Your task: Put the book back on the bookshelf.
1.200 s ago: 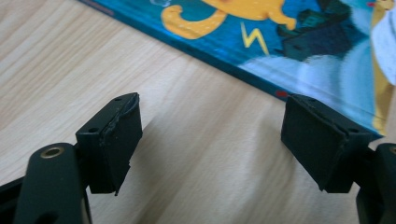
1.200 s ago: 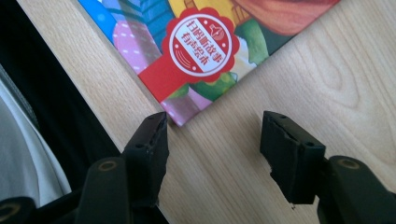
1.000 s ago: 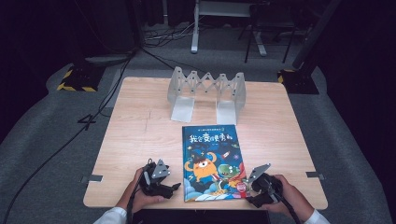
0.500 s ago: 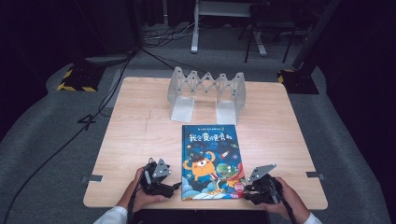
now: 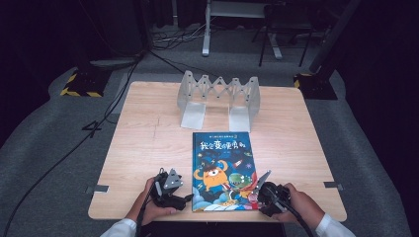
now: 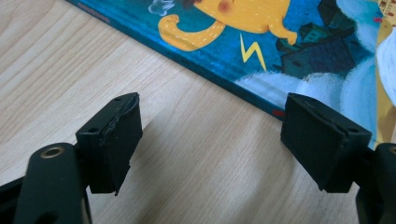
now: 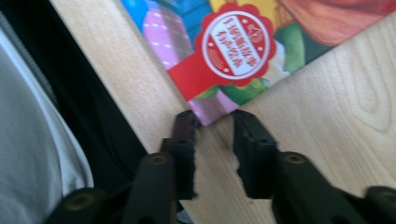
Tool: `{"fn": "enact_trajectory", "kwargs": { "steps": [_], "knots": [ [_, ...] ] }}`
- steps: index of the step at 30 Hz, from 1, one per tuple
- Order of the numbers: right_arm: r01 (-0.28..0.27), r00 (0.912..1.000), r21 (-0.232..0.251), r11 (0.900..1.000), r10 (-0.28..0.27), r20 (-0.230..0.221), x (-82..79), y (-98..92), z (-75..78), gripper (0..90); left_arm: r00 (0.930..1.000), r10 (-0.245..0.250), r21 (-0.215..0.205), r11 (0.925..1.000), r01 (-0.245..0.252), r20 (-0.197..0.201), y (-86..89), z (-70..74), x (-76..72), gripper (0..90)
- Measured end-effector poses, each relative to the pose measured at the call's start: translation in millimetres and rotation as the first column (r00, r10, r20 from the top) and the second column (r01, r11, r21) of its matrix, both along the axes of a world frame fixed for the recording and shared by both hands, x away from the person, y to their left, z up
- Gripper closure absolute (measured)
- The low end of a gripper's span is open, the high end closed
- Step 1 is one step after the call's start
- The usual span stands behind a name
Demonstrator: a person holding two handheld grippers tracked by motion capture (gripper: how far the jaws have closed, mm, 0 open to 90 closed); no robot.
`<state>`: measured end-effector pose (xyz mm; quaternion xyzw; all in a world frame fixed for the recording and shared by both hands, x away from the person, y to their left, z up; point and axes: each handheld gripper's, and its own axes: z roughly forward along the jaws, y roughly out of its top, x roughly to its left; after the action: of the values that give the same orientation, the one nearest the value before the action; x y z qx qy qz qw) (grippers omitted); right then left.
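Lies flat near-centre on the surface (image 5: 148, 148), book (image 5: 223, 170), long axis near-to-far, near-right corner nipped by the just-closing right claw (image 7: 214, 122), left claw (image 6: 210, 140) gaping empty beside its left edge.

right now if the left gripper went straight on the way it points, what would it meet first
Probably the near left edge of the picture book: the left gripper, open over bare table, points at that edge, though depth is hard to judge.
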<state>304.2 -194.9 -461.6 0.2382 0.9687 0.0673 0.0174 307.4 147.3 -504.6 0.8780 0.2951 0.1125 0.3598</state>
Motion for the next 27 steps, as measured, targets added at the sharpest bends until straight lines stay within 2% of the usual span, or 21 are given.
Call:
{"fn": "enact_trajectory", "kwargs": {
  "steps": [1,3,5,8,10,12,13,14,15,16,17,18,19,20,21,23,24,27],
  "knots": [
    [-0.004,1.0,-0.001,1.0,0.004,0.009,-1.7,-0.5,0.3,73.3,1.0,-0.002,-0.003,1.0,0.002,-0.001,0.2,-0.1,0.1,21.3],
    [0.006,0.9997,0.029,1.0,-0.007,0.024,-3.9,-3.8,-0.1,74.1,1.0,-0.002,-0.002,1.0,0.002,-0.001,0.2,-0.1,0.0,21.5],
    [0.027,0.9988,0.091,0.995,-0.03,0.038,-7.1,-11.6,-1.1,75.1,1.0,-0.003,-0.002,1.0,0.003,0.0,0.2,-0.1,0.1,21.4],
    [0.037,0.9949,0.187,0.982,-0.054,0.085,-14.1,-23.0,-4.6,75.8,1.0,-0.004,-0.003,1.0,0.004,-0.001,0.4,-0.1,0.3,21.5],
    [0.048,0.9934,0.258,0.965,-0.073,0.088,-16.4,-30.8,-7.3,76.1,1.0,-0.008,-0.003,1.0,0.008,0.0,1.3,0.2,0.8,22.1],
    [0.065,0.9934,0.342,0.938,-0.093,0.067,-15.7,-38.7,-10.9,75.3,1.0,-0.007,-0.006,1.0,0.007,0.001,2.5,0.2,1.1,23.2],
    [0.041,0.9934,0.377,0.925,-0.078,0.084,-16.0,-41.5,-13.2,74.3,1.0,-0.005,-0.007,1.0,0.005,0.001,2.8,0.0,1.0,23.4],
    [0.051,0.9939,0.422,0.905,-0.087,0.067,-14.3,-45.0,-15.6,69.3,1.0,-0.005,-0.006,1.0,0.005,0.001,2.9,0.1,1.0,23.3],
    [0.067,0.9939,0.451,0.89,-0.099,0.048,-12.2,-46.7,-16.5,64.3,1.0,-0.005,-0.006,1.0,0.005,0.002,2.9,0.1,1.0,23.2],
    [0.061,0.9941,0.49,0.87,-0.097,0.048,-10.4,-47.4,-16.9,60.5,1.0,-0.005,-0.006,1.0,0.005,0.002,2.9,0.1,1.0,23.2],
    [0.047,0.9954,0.512,0.858,-0.083,0.048,-8.7,-47.6,-16.6,56.9,1.0,-0.004,-0.006,1.0,0.004,0.001,3.0,0.1,1.0,23.2],
    [0.051,0.996,0.546,0.836,-0.082,0.034,-5.0,-48.0,-14.9,51.6,1.0,-0.005,-0.004,1.0,0.005,0.003,3.3,0.2,1.2,23.2],
    [0.054,0.996,0.571,0.819,-0.085,0.028,-2.5,-48.3,-13.4,48.4,1.0,-0.004,-0.004,1.0,0.004,0.0,3.6,0.2,1.1,23.1],
    [0.059,0.9962,0.606,0.793,-0.086,0.015,1.8,-49.3,-11.5,46.1,1.0,-0.005,-0.002,1.0,0.005,0.002,4.3,0.3,1.4,23.1],
    [0.072,0.9964,0.63,0.773,-0.084,-0.012,7.0,-49.7,-9.8,43.5,1.0,-0.005,-0.003,1.0,0.005,0.002,4.8,0.2,1.5,23.1],
    [0.07,0.9974,0.659,0.749,-0.063,-0.035,17.7,-48.1,-6.2,36.2,1.0,-0.004,-0.003,1.0,0.004,0.001,6.3,0.2,1.9,23.1],
    [0.069,0.9976,0.682,0.728,-0.045,-0.054,25.0,-46.5,-3.9,34.4,1.0,-0.002,-0.001,1.0,0.002,0.0,6.8,0.3,1.9,23.1],
    [0.078,0.9969,0.72,0.689,-0.058,-0.053,42.0,-41.4,2.5,34.6,1.0,-0.005,-0.001,1.0,0.005,0.003,7.5,0.3,2.4,23.1]
  ]
}}
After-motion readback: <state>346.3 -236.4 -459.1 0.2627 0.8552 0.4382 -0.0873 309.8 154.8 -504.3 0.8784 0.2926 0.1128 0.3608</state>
